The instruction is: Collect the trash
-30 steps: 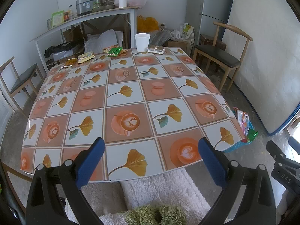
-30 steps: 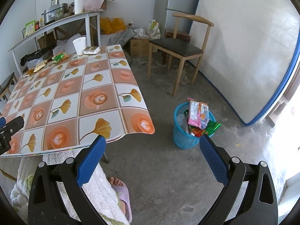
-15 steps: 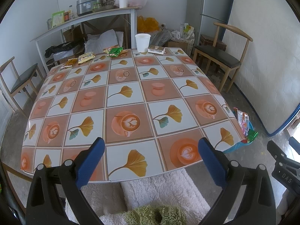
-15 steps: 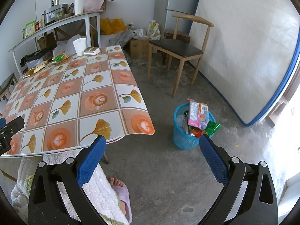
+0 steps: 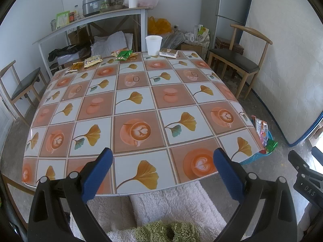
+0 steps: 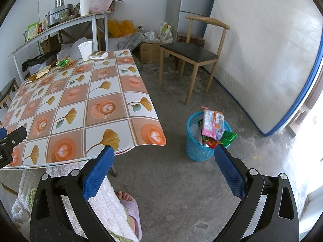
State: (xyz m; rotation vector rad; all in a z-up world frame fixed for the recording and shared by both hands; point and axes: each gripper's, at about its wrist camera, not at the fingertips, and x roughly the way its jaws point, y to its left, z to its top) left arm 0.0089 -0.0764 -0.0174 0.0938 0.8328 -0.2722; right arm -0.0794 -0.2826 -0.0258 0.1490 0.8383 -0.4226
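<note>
Task looks partway done, judging by the layout. The blue basket (image 6: 198, 147) on the floor, right of the table (image 5: 141, 109), already holds a heap of crinkly wrappers: a pink packet (image 6: 214, 124) standing tall, green foil (image 6: 229, 137) hanging over the rim, some red stuff lower down. It looks nearly full.

Left to collect, all along the far edge of the table: a white paper cup (image 5: 153, 45) upright, a flat small box (image 5: 168, 52) just right of it, a green foil wrapper (image 5: 124, 54) w/ an orange one under it, a gold-ish packet (image 5: 93, 61) further left, and a small yellow-brown wrapper (image 5: 77, 66) near the far left corner. Near half of the table shows no trash.

Left gripper (image 5: 162, 173) hovers over the near table edge, fingers wide apart, nothing btwn them. Right gripper (image 6: 164, 168) is out over bare concrete floor, near the basket, fingers also spread wide and holding nothing.

Materials: glossy plastic tablecloth, checker of ginkgo leaves and latte cups, slightly sagging at the corners. Basket is lattice plastic, round, tapering down. Wrappers are thin foil/film, prob. slippery and light; cup is thin paper, would crush easily. Person's lap is covered in fluffy white fabric (image 5: 171, 203); a foot in a lilac slipper (image 6: 132, 209) shows below.
</note>
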